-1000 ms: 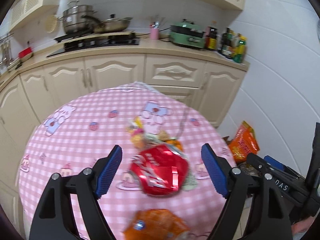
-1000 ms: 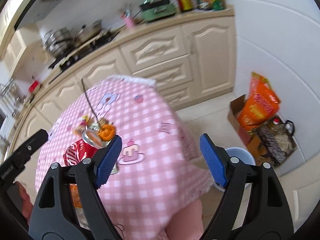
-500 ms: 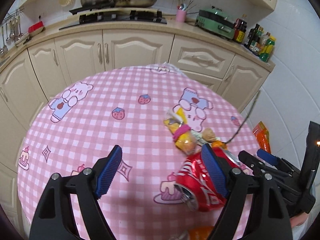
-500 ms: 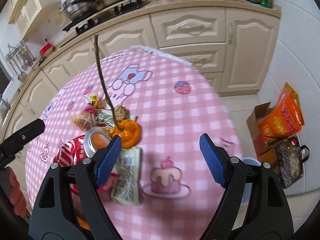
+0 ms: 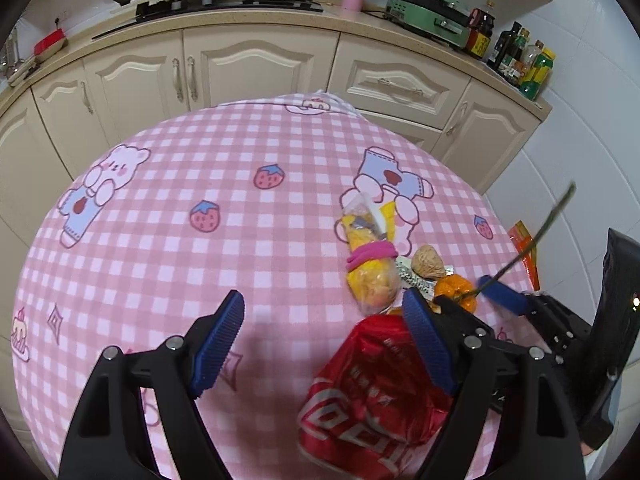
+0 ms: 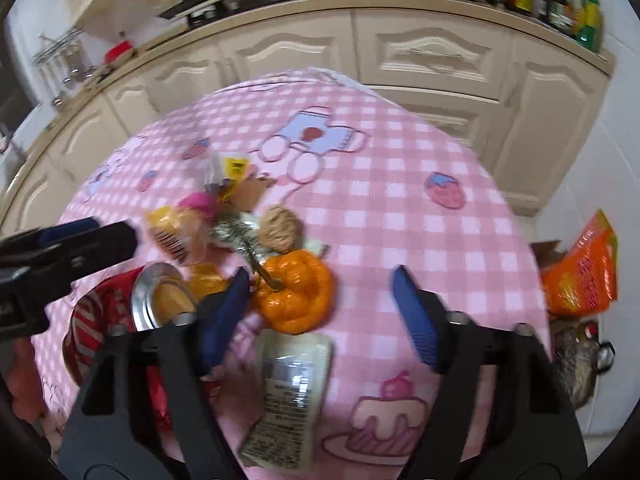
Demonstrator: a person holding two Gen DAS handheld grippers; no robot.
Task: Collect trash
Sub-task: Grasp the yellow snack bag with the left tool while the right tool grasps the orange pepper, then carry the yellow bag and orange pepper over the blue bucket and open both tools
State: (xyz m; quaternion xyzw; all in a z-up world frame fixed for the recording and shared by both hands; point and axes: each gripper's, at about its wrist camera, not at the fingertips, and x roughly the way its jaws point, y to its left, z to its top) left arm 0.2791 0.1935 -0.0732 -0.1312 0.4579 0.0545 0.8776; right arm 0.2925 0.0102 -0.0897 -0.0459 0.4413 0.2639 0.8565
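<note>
A heap of trash lies on the round pink checked table: a crushed red can, a yellow snack bag with a pink band, a walnut, an orange pumpkin-shaped piece with a long stem and a pale wrapper. My left gripper is open, with the can under its right finger. My right gripper is open just above the orange piece; it also shows in the left wrist view. The can shows in the right wrist view.
Cream kitchen cabinets and a counter with a hob, a green cooker and bottles stand behind the table. An orange snack bag and a box sit on the floor at the right.
Both grippers have moved over the table toward the trash heap. The left one has shifted left, so the can now lies under its right finger. The right one has come close above the orange piece.
</note>
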